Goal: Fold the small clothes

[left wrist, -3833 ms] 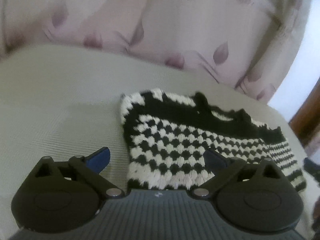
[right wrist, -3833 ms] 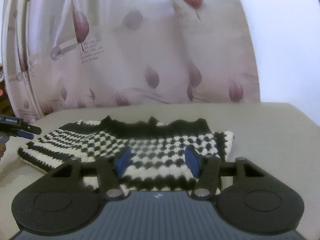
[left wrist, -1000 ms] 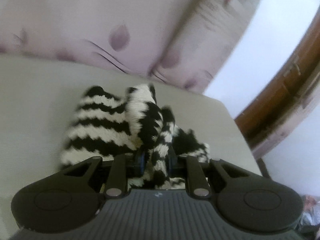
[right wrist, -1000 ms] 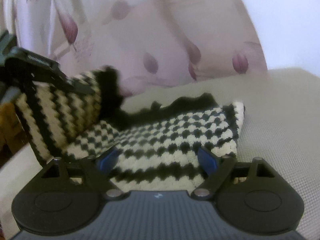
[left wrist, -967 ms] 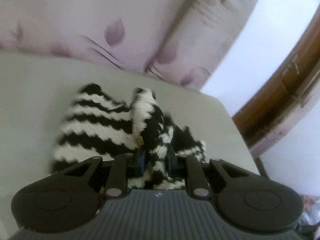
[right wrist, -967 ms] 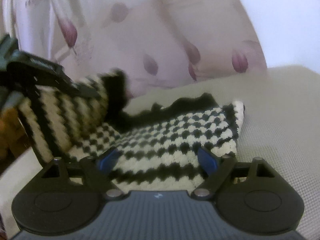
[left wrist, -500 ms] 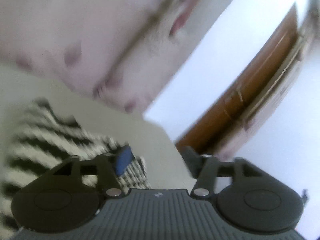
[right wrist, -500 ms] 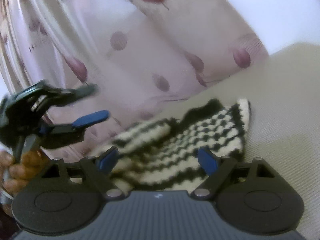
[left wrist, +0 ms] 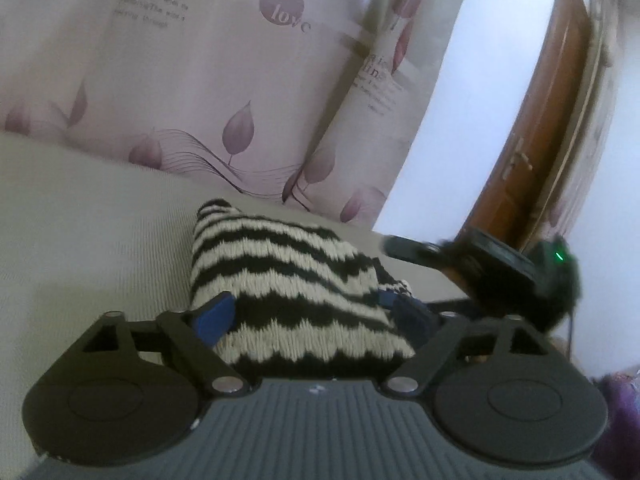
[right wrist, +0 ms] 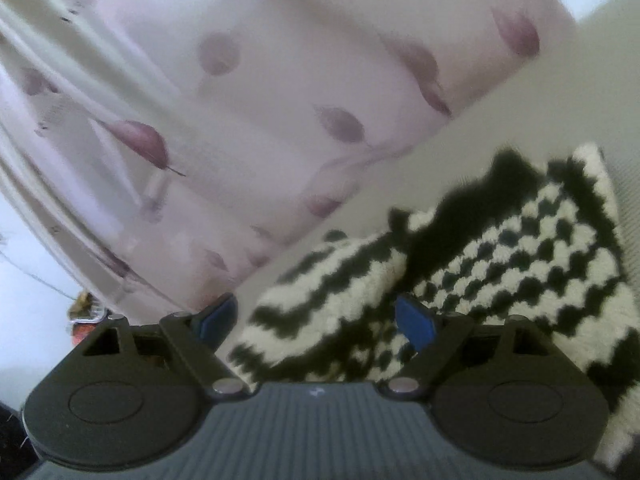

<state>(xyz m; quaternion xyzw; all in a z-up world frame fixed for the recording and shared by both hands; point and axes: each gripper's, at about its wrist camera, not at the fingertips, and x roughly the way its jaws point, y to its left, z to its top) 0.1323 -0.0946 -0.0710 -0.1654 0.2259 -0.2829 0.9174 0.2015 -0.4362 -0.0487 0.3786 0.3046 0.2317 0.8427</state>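
Left wrist view: left gripper [left wrist: 308, 316] jaws opening, straddling the folded black-and-white striped knit garment [left wrist: 288, 276] on the beige cloth surface [left wrist: 80, 240], pads not pressing.

Right wrist view: right gripper [right wrist: 316, 318] jaws wide, closing slightly, holding nothing; garment [right wrist: 460, 280] ahead. Next fold: pinch both layers at the edge, keep corners aligned.

The left claw [left wrist: 308, 316] has its jaws opening, blue pads set wide either side of the black-and-cream striped knit [left wrist: 292, 280], not pressing it. The knit lies folded over itself on the pale grey worktop [left wrist: 80, 220], towards its far edge. Just beyond the knit's right side, the right claw [left wrist: 404, 246] reaches in, blurred. A leaf-printed curtain [left wrist: 224, 80] hangs behind the far edge, with a brown wooden door [left wrist: 540, 140] at the right.
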